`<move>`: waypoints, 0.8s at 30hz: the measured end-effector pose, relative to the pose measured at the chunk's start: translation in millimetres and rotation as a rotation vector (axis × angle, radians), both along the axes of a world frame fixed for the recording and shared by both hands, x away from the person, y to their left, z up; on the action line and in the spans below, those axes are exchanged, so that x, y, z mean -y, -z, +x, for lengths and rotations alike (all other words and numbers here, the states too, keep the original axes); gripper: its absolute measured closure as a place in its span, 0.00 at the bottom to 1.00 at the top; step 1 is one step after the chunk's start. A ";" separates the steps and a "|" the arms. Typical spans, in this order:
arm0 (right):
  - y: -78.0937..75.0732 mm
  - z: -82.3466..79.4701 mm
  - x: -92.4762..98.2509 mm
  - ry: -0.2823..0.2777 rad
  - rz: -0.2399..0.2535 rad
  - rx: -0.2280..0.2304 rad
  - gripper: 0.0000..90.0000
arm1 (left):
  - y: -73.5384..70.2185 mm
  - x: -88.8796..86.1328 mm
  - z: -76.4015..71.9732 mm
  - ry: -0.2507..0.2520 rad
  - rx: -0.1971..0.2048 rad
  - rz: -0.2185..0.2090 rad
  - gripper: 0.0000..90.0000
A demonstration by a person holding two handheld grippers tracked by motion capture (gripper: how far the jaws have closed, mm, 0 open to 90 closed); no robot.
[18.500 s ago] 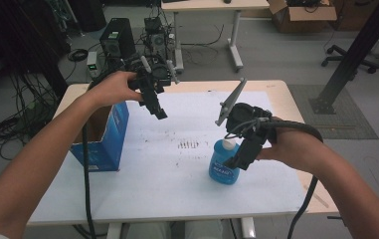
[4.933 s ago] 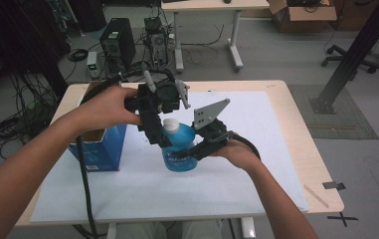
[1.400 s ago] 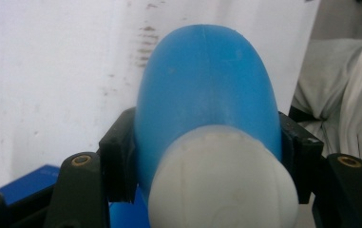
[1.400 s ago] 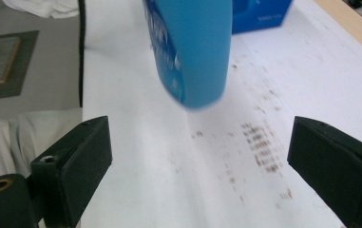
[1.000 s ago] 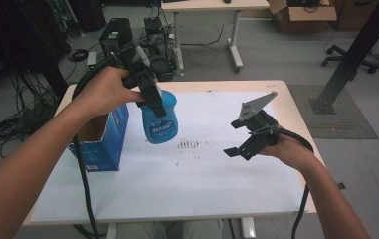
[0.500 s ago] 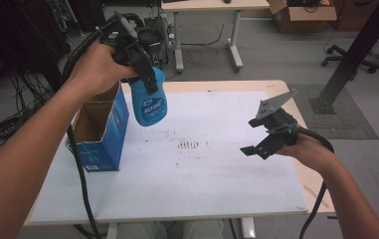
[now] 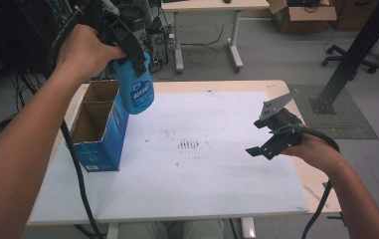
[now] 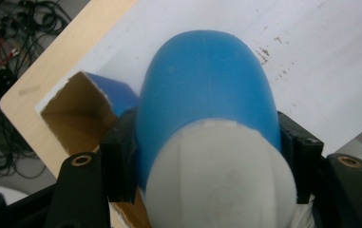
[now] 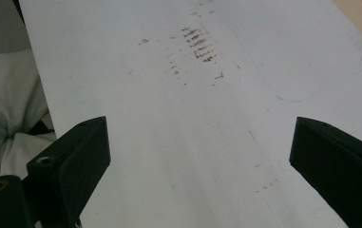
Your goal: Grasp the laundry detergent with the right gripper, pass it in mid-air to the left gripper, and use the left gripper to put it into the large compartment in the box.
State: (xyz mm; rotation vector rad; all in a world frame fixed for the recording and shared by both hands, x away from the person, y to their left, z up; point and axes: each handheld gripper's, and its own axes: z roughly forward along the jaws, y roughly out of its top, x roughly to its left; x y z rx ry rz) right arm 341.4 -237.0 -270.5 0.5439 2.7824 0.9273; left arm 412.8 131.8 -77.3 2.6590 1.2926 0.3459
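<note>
Up in the top left of the high view, your left gripper is closed tight on the blue bottle. You hold the bottle in the air, hanging just above the right edge of the open blue box. At the right side, your right gripper hangs over the white sheet on the table. Its jaws are wide apart and hold nothing.
</note>
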 end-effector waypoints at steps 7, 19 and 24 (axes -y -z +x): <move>-0.7 0.2 3.6 -0.005 -0.015 0.002 0.07 | -9.9 -14.8 1.4 -0.107 0.008 -0.017 0.42; -1.9 0.3 6.1 -0.008 -0.025 0.010 0.07 | -23.9 -48.2 -2.7 -0.301 0.032 -0.050 0.42; 0.6 0.4 4.5 -0.015 -0.031 0.010 0.07 | -25.6 -65.5 -6.3 -0.371 0.046 -0.059 0.42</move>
